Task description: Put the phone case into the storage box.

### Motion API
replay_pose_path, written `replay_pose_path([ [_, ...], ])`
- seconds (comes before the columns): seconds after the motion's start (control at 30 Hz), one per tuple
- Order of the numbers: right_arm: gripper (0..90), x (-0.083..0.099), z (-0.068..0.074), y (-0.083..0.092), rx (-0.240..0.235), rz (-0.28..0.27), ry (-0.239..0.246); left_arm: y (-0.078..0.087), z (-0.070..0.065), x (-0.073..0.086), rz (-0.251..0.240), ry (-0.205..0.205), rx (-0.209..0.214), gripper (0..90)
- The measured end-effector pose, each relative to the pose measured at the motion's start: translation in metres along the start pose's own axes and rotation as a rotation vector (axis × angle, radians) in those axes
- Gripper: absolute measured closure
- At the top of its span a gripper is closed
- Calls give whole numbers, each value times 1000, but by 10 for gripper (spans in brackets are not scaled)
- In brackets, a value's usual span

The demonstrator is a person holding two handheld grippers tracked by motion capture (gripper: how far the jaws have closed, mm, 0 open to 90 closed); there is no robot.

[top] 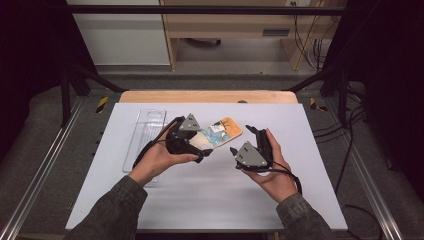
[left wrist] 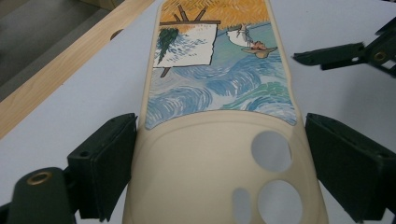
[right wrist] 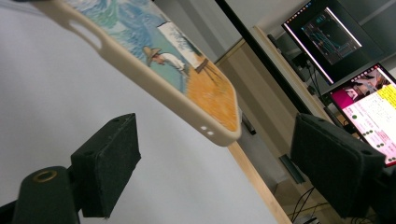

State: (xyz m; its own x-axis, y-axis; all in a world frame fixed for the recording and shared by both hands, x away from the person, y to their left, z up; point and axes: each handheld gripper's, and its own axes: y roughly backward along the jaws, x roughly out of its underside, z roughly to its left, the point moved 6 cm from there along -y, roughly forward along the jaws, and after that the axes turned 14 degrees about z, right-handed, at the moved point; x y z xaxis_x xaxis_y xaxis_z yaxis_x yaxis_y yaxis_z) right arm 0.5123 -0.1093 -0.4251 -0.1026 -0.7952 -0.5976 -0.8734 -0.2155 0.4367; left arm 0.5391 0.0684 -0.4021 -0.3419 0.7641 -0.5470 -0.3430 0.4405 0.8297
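A phone case (top: 222, 133) hangs above the middle of the white bench (top: 300, 200), its camera end pinched between the fingers (left wrist: 105, 170) of the left gripper (top: 192, 145). The right gripper (top: 250, 145) waits just right of the case's free end, fingers (right wrist: 109, 161) spread and touching nothing. The cream case carries a painted scene of blue swirls, an easel, a hatted figure and an orange field. It looks light, thin and bendable, likely rubbery rather than slippery; the long side rims seem the safest hold. A clear tray (top: 142, 137) lies at far left.
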Motion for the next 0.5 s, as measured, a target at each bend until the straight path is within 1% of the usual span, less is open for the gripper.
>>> replay_pose_path([
  [0.03,162,0,0,0,0,0,0,0,-1,-1,-1,-3,3,113],
  [0.1,179,-1,4,0,10,3,44,1,-5,-1,1,-11,8,112],
  [0.13,192,-2,7,0,13,0,75,2,-8,-1,2,-17,11,112],
  [0.17,192,-2,7,0,13,0,75,2,-8,-1,2,-17,11,112],
  [0.23,212,-4,10,0,13,-4,97,2,-10,-1,-3,-16,17,112],
  [0.3,244,-6,14,-2,15,-5,128,3,-13,0,2,-24,24,112],
  [0.33,244,-6,14,-2,15,-5,128,3,-13,0,2,-24,24,112],
  [0.37,270,-8,17,-2,15,-6,151,4,-14,1,9,-29,28,112],
  [0.47,293,-9,19,-2,13,-10,161,4,-16,1,7,-26,33,111],
  [0.5,325,-10,20,-1,11,-13,178,5,-17,2,10,-31,36,111],
])
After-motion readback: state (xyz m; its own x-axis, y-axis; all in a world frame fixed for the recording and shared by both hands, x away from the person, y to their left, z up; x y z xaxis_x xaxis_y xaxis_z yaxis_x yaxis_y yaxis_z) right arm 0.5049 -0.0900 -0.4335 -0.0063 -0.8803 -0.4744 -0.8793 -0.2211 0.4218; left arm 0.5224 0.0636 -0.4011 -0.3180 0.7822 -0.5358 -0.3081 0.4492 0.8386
